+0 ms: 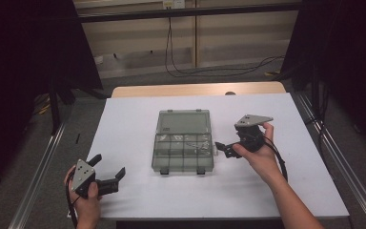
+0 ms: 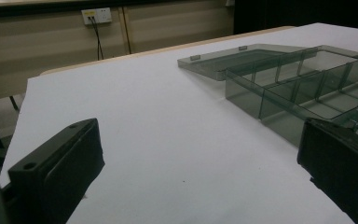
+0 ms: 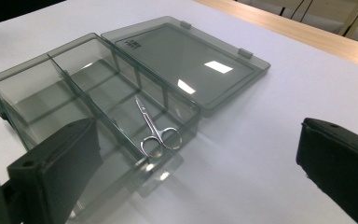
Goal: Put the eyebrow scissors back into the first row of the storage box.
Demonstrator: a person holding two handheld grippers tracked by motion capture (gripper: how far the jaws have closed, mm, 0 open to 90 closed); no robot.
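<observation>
A clear grey compartment box [image 1: 153,160] lies open in the middle of the white table, its lid [image 1: 183,122] folded flat on the far side. Small silver scissors [image 3: 156,133] lie in a compartment of the row beside the lid, at the box's right end [image 1: 198,141]. My right gripper [image 1: 221,149] hovers just right of the box, open and empty, with its jaws pointed at it [image 3: 198,135]. My left gripper [image 1: 109,164] rests near the front left corner, open, well left of the box [image 2: 242,93], nothing between its jaws [image 2: 200,135].
The white table top [image 1: 133,114] sits on a wooden board [image 1: 195,89] that shows along the far edge. Metal rails [image 1: 43,167] run along both sides. Cables [image 1: 205,71] lie on the floor beyond, below a wall socket [image 2: 95,15].
</observation>
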